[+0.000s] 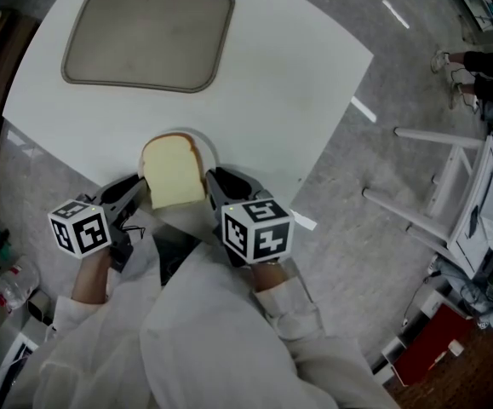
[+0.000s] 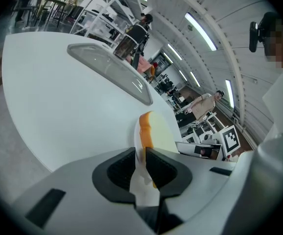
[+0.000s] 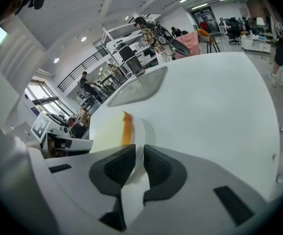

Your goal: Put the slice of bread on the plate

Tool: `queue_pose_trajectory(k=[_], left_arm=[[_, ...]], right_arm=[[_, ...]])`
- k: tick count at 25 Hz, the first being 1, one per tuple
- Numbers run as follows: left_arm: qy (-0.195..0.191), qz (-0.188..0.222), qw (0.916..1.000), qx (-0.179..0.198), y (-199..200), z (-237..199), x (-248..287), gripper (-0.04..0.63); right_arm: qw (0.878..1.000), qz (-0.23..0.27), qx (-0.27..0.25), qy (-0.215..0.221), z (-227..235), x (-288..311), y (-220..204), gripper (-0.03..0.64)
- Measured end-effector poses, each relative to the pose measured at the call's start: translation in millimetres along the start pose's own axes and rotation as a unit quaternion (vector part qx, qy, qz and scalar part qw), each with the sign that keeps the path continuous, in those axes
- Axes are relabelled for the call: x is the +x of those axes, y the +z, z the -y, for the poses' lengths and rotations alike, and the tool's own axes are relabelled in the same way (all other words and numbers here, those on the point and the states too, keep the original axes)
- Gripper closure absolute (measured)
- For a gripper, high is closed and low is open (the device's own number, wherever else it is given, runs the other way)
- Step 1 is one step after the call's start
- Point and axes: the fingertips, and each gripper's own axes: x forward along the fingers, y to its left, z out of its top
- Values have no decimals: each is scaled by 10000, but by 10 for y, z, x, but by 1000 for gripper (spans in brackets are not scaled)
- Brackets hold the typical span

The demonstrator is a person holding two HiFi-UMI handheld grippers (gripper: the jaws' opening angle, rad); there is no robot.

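The bread [image 1: 174,173], pale with a tan crust, lies on the round white plate [image 1: 205,147] at lower centre. The left gripper [image 1: 141,192] and right gripper [image 1: 214,186] each pinch the plate's rim. We see a smooth white table [image 1: 263,83], a beige rounded tray [image 1: 148,37] upper left, and speckled grey floor [image 1: 374,169].

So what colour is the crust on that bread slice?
The crust is orange-brown, round a pale cream face; clearest in the left gripper view.

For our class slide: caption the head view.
Left claw and right claw grip a plate bearing the bread slice.
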Motion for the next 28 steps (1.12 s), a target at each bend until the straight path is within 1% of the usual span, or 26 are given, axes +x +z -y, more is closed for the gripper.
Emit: queue_pose_trajectory(k=[4, 8, 15, 19, 23, 28], left_arm=[[53, 115, 9999, 71, 114, 23, -45, 525], [52, 154, 9997, 175, 174, 79, -50, 525], [-16, 120, 9992, 388, 341, 96, -64, 525], [-88, -12, 9982, 590, 475, 77, -82, 525], [-131, -30, 9976, 684, 658, 13, -112, 525], [-214, 11, 9967, 779, 1001, -87, -140, 525]], right_arm=[[9999, 49, 58, 89, -35, 8, 39, 555], [9997, 155, 156, 85, -30, -27, 79, 555], [9993, 322, 182, 36, -83, -64, 222, 557], [9985, 474, 270, -64, -118, -23, 360, 560], [9982, 502, 305, -122, -184, 50, 476, 560], [9966, 644, 451, -260, -255, 219, 724, 560]])
